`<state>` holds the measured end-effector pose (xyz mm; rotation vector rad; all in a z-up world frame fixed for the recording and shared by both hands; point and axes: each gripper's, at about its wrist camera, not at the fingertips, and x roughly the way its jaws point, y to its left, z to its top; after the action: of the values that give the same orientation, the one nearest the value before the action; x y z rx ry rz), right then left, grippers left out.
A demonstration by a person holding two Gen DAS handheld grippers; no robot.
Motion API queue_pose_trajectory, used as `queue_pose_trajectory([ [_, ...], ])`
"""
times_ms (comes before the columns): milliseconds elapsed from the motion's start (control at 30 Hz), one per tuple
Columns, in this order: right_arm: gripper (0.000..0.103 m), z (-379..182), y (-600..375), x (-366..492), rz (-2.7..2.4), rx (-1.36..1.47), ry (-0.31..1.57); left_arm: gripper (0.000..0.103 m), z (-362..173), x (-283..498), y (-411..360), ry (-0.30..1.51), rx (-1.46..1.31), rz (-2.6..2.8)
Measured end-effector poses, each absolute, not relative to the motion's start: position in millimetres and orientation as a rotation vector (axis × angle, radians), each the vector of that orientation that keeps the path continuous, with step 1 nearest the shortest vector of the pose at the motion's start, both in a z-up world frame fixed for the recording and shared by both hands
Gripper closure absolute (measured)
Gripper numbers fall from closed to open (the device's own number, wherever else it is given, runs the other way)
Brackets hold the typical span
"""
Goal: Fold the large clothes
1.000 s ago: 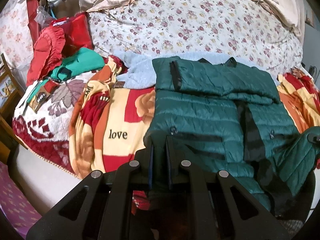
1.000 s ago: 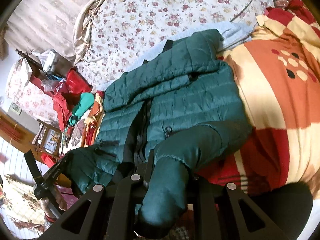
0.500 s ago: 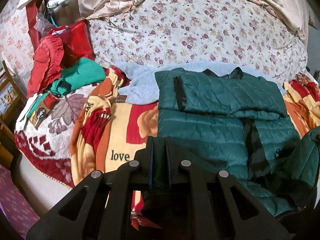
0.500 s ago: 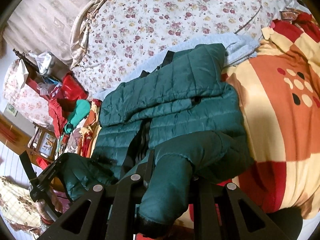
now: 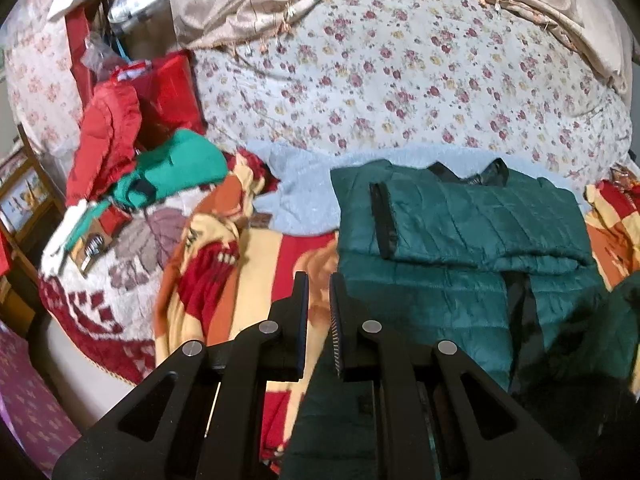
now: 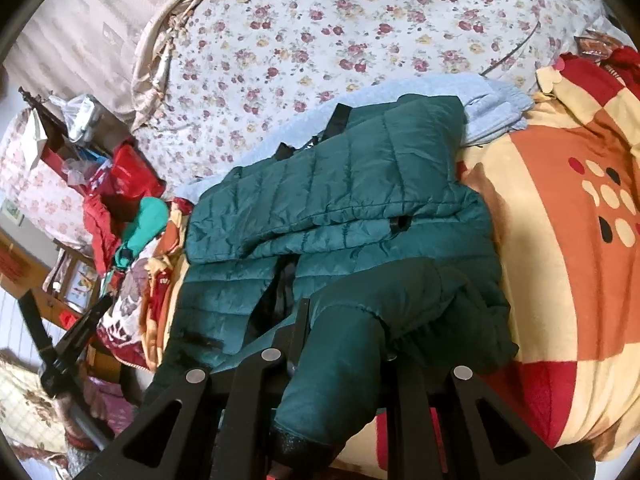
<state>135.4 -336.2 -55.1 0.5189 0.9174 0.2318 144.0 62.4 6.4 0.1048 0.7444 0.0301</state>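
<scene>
**Q:** Where is the garment, and how do the claws stand?

**A:** The green puffer jacket (image 5: 460, 248) lies front-up on the patterned blanket (image 5: 256, 264), one sleeve (image 5: 472, 220) already laid across the chest. The left gripper (image 5: 318, 320) hovers at the jacket's near left edge, its jaws parted by a narrow gap with nothing between them. The right gripper (image 6: 340, 344) is clamped on the other sleeve (image 6: 344, 344), which drapes out over its fingers toward the camera.

**Q:** What could go wrong from here?

**A:** Judging by the slick quilted shell, the sleeve could slide from the right gripper's hold while being carried across. The padding is springy, so a fold laid loosely may puff back open. The folded sleeve on the chest is unpinned; dragging the body could pull it off. The left gripper, if it closes where it is, might catch the blanket together with the hem.

**Q:** What surrounds the work, and what obstructs it?

**A:** A pale blue fleece (image 5: 304, 196) lies under the collar end, touching the jacket. A bright green garment (image 5: 180, 164) and a red jacket (image 5: 108, 136) are heaped well to the left, clear of the fold. The floral bedspread (image 5: 400, 80) lies beyond. Nothing rests on the jacket itself; the rumpled blanket beneath is the main hindrance to a flat fold.
</scene>
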Motion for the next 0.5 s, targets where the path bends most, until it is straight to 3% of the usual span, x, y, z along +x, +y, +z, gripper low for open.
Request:
queue_pose_trajectory([
  [100,0.089,-57.2,-338.1,139.6,0.227,0.525,0.921,0.088,-5.4,133.9,79.3,0.791,0.066,0.002],
  [200,0.089,-59.2,-339.0,141.0,0.223,0.528,0.925,0.060,-27.5,126.4,105.8,0.870,-0.020,-0.023],
  [367,0.089,-61.0,-338.7,140.4,0.216,0.527,0.929,0.058,-66.1,113.8,153.2,0.981,-0.210,-0.056],
  [433,0.089,-60.9,-337.8,140.2,0.213,0.524,0.930,0.049,-74.8,110.2,160.6,1.001,-0.260,-0.092],
  [500,0.089,-60.7,-336.8,140.3,0.209,0.521,0.931,0.046,-84.8,107.5,164.5,1.018,-0.298,-0.137],
])
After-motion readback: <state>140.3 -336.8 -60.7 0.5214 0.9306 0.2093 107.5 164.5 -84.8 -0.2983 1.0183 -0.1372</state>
